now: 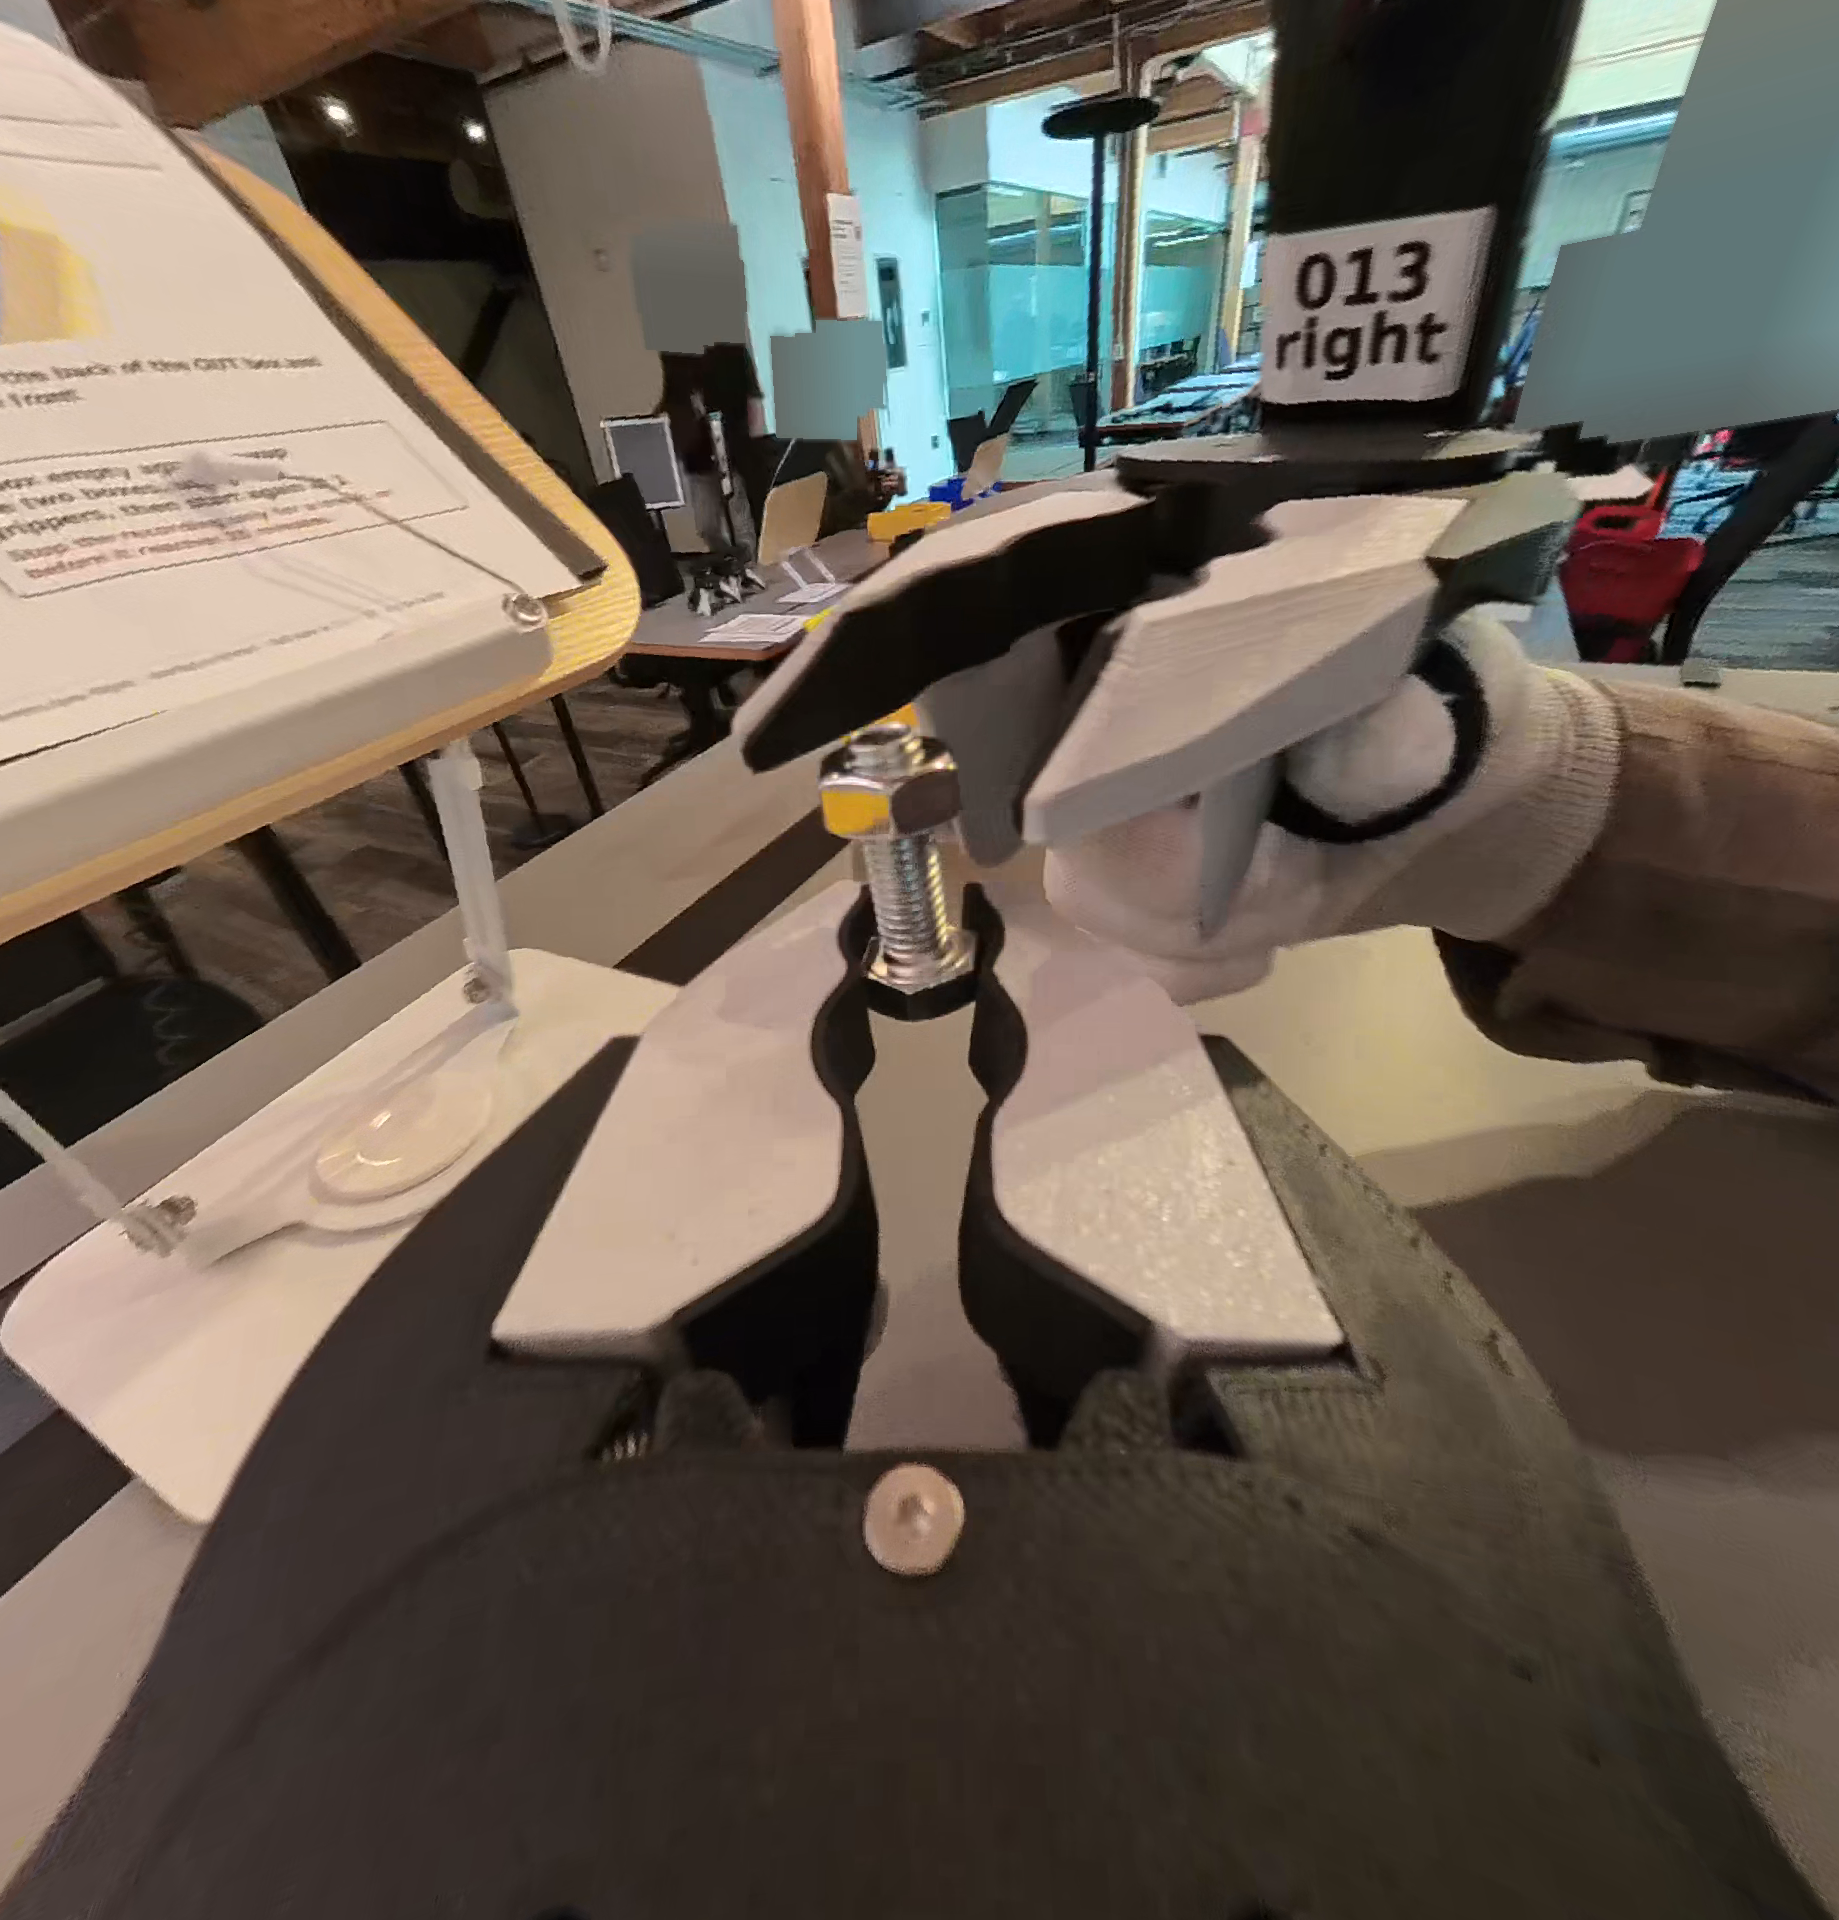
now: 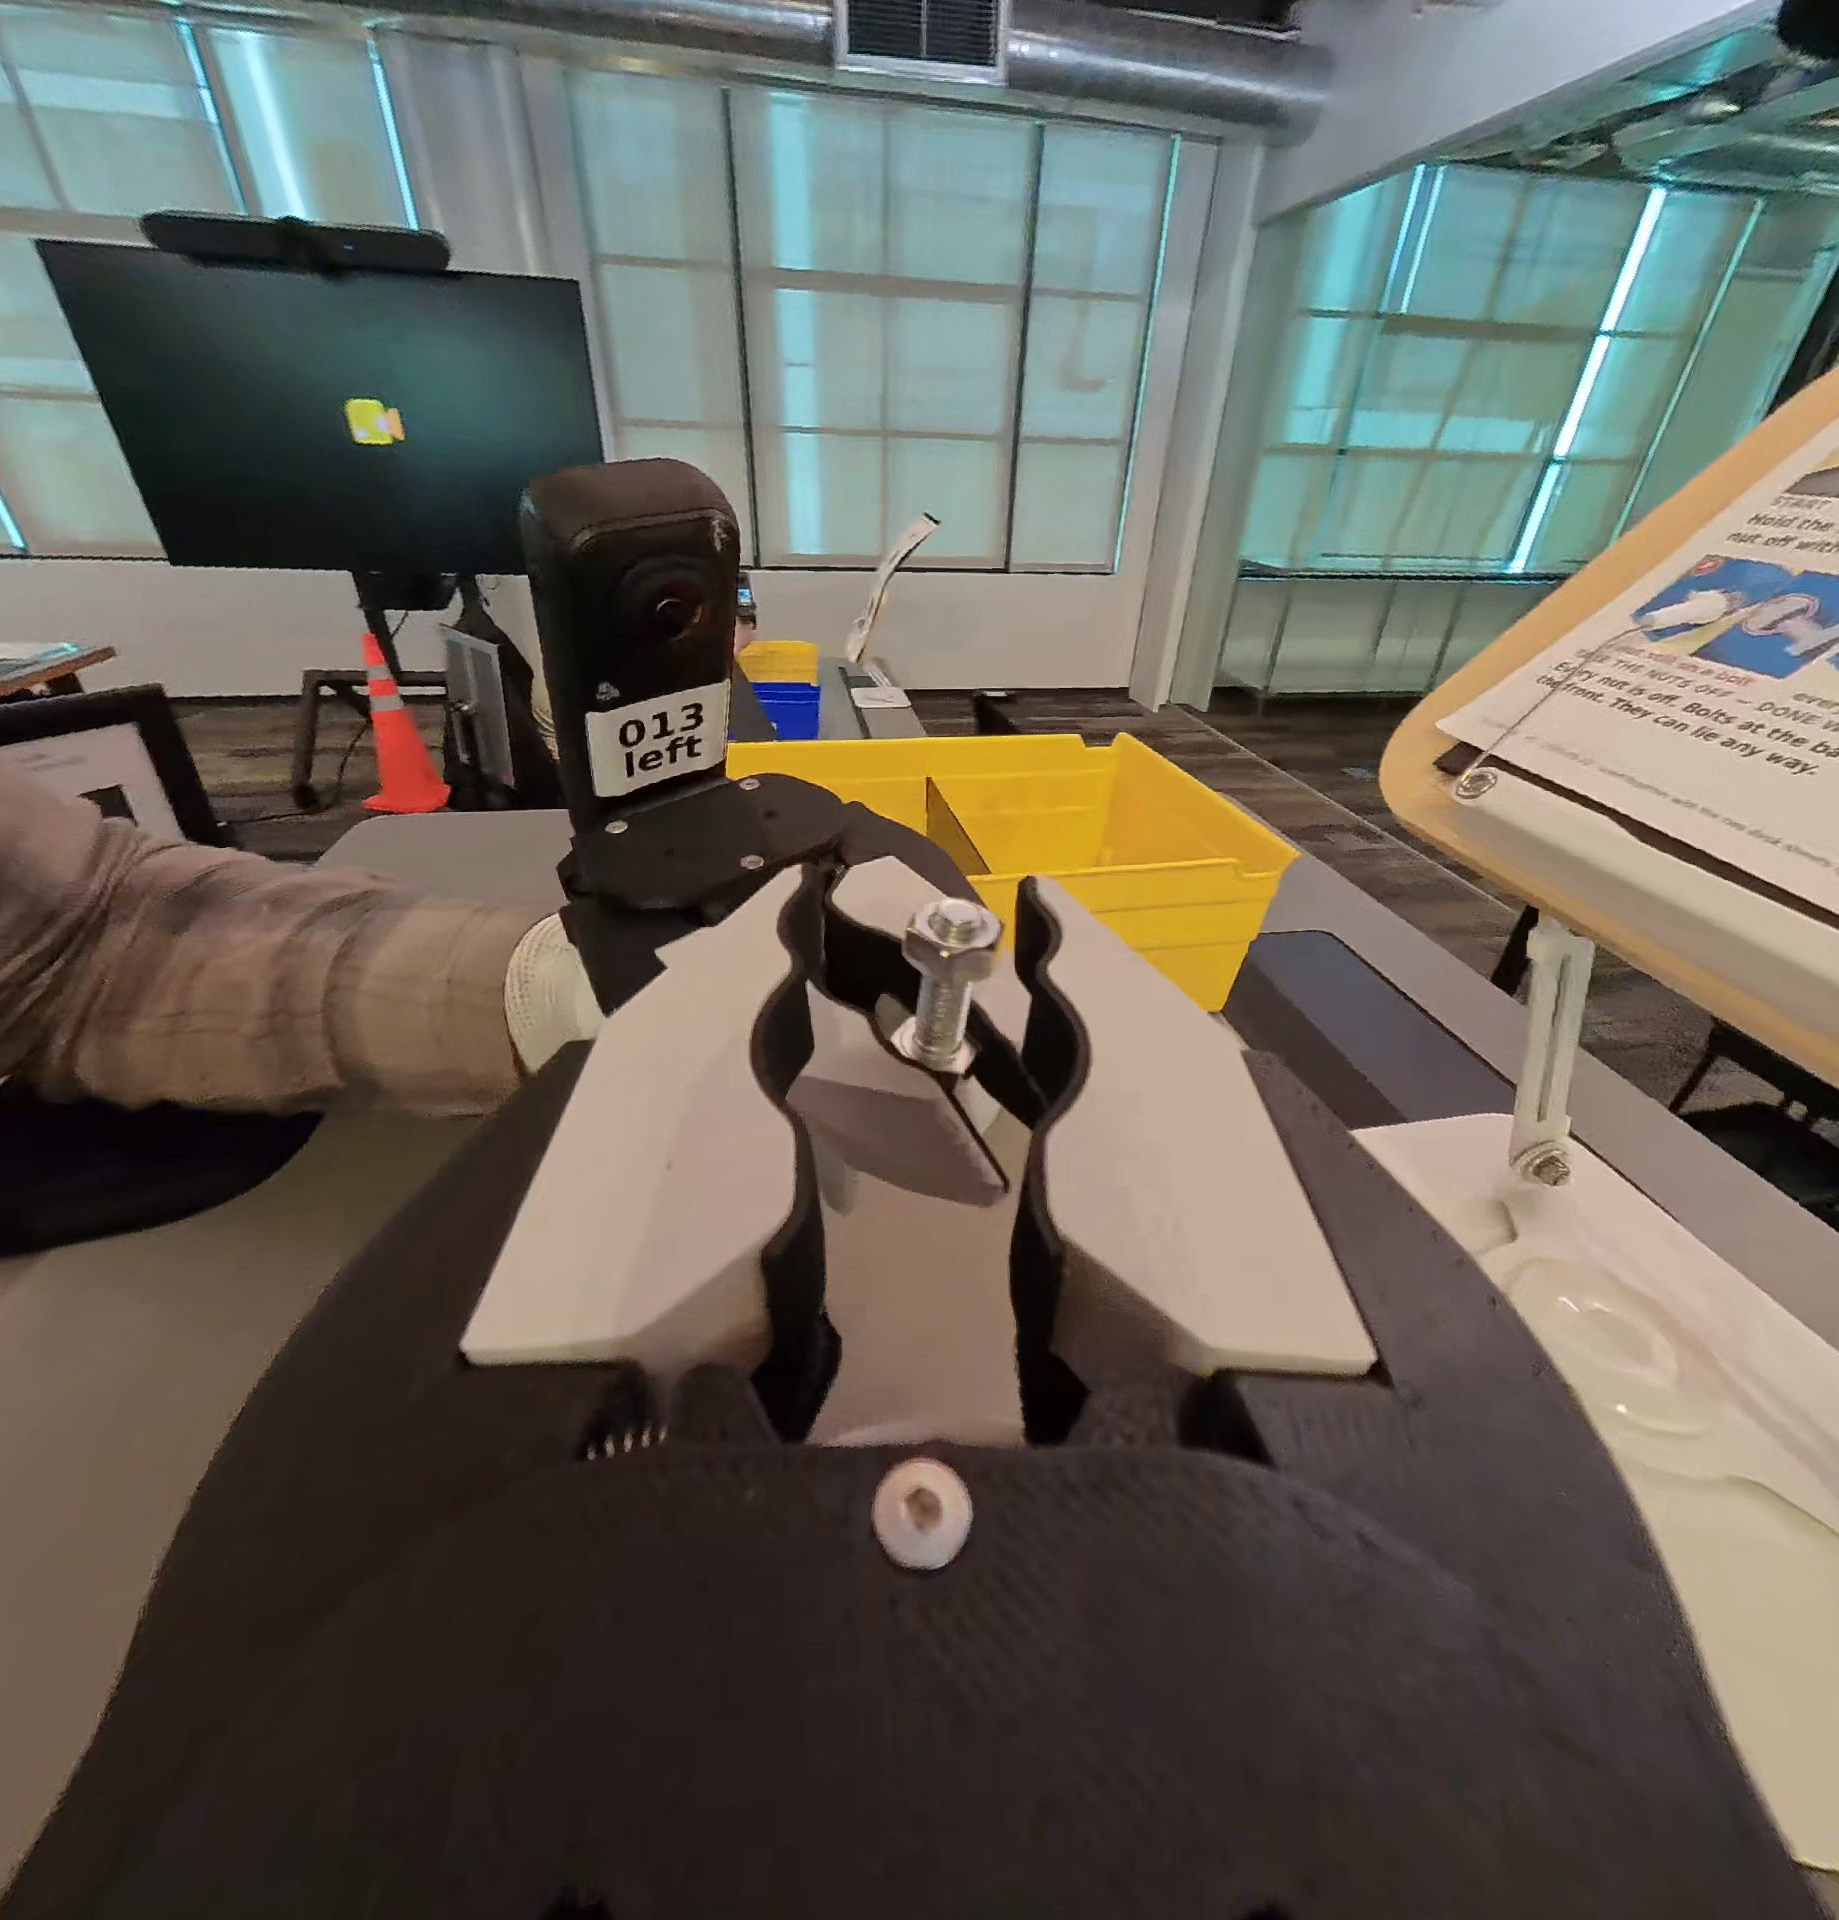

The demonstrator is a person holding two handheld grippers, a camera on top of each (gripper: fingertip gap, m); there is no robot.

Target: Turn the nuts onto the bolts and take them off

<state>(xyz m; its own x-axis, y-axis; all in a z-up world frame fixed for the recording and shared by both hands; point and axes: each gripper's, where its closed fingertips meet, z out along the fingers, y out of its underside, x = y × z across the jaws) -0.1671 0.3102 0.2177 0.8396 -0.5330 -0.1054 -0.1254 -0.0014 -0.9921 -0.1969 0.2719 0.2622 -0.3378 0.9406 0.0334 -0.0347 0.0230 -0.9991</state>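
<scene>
Behind the grey table (image 2: 1341,966), frosted windows (image 2: 894,332) line the room.

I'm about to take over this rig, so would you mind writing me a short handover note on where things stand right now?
Left gripper: shut on the bolt at its head, holding it upright, threads up.
Right gripper: open, its fingers either side of the nut, not yet clamped on it.
Nut: threaded on near the top end of the bolt, far from the head.
Yellow bin: on the table behind the grippers; its contents cannot be seen.
Done: the bolt is held steady.
Left: probably close the right gripper on the nut and turn it; I cannot tell from this moment whether it is going on or coming off.
</scene>
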